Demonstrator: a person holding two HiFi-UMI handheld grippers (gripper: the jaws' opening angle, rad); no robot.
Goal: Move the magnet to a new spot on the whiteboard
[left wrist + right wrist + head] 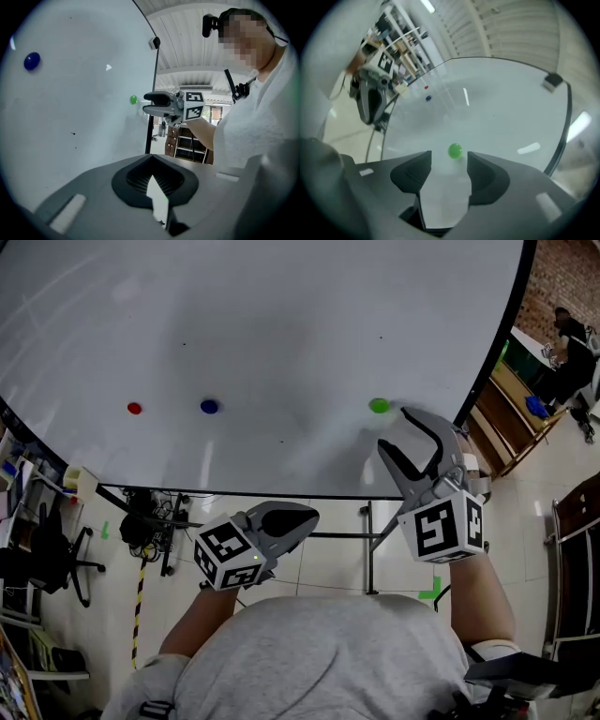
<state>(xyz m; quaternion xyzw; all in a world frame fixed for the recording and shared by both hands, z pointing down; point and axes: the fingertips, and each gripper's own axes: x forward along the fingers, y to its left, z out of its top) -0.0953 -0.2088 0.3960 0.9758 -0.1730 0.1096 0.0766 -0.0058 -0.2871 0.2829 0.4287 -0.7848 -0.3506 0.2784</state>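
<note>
Seemingly untouched, the small round green magnet [455, 151] sits centre-frame on the glossy whiteboard [501, 117], just beyond the wide-spread right tongs [449, 159]. Closing off-centre could flick it away. Meanwhile the left tongs [152, 161] are closed, empty.

No words, numbers or brands are showing legibly; only black-and-white square code patterns are sitting on the cube [228, 556] of the left gripper [298, 516] and on that of the right gripper [392, 430], lower centre.

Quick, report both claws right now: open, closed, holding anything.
Left claw: closed, empty.
Right claw: open, holding nothing; the green magnet sits on the whiteboard just beyond its tips.
</note>
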